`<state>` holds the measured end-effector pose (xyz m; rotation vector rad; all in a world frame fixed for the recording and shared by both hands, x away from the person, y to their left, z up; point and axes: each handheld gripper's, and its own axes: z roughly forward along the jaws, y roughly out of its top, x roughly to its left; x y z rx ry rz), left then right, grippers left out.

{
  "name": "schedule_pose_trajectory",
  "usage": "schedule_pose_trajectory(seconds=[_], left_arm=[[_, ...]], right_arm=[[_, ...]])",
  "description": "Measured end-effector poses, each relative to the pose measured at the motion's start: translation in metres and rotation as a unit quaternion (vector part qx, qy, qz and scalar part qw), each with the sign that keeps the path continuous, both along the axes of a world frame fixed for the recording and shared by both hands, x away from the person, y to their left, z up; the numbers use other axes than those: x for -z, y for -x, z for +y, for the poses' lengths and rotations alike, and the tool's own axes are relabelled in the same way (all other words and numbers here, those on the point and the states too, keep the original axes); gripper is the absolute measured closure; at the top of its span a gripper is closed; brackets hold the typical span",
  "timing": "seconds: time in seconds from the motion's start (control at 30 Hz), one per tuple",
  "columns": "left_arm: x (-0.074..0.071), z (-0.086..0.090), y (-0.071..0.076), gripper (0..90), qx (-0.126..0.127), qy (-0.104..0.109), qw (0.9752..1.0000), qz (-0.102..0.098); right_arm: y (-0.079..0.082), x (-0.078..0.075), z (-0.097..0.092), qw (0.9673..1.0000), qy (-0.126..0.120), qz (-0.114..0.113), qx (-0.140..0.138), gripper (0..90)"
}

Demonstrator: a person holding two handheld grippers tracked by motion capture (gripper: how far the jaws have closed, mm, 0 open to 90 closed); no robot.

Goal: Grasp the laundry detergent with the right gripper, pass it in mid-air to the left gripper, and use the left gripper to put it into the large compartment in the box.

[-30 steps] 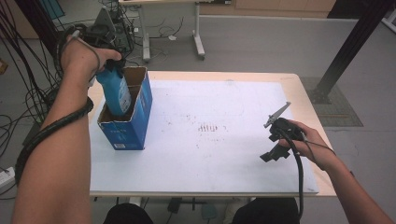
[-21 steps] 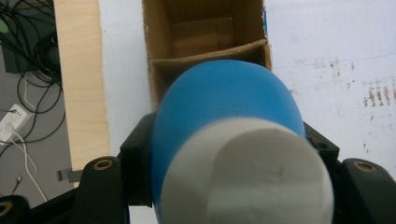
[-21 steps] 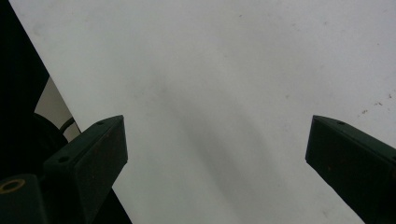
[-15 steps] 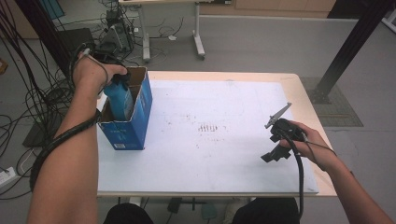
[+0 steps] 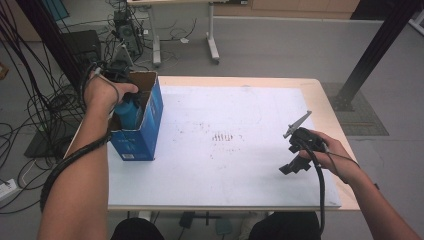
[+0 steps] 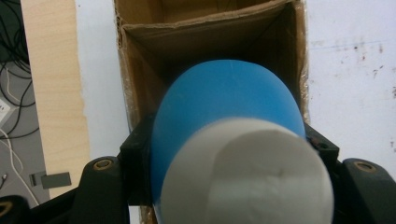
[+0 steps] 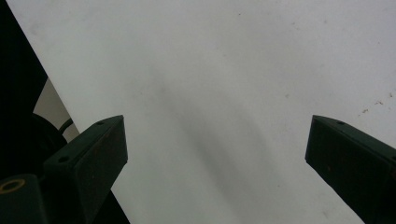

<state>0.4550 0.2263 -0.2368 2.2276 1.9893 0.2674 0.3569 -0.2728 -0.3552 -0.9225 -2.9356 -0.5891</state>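
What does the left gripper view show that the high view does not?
Left gripper view alone: the bottle's pale cap end close up, the black fingers pressing the blue bottle on both sides, and the bare cardboard inside the box.

High view alone: the box's blue outer wall, the right gripper resting open on the table, both forearms, the floor and cables.

Both: the bottle partly inside the open box, on the white tabletop.

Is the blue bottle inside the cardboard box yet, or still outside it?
Partly in: the blue bottle, clamped by the left hand-held gripper, has its lower end below the cardboard box rim.
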Motion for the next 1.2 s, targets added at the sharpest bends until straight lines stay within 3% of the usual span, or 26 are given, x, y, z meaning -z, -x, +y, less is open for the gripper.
schedule_pose_trajectory(seconds=[0.37,0.57,0.83,1.2], left_arm=[[0.019,-0.002,-0.003,37.7,0.003,-0.001,0.9999,0.01],[0.026,-0.003,-0.003,37.7,0.002,-0.014,0.9998,0.014],[0.036,-0.001,-0.002,37.6,0.002,-0.009,0.9997,0.022],[0.038,0.0,-0.003,37.6,0.002,-0.007,0.9998,0.019]], right_arm=[[0.001,0.002,-0.001,1.0,0.002,0.001,0.001,5.6],[0.001,0.002,0.0,1.0,0.005,-0.001,0.0,5.6],[0.0,0.002,0.001,1.0,0.006,0.0,0.0,5.6],[0.0,0.001,0.002,1.0,0.005,-0.001,0.001,5.7]])
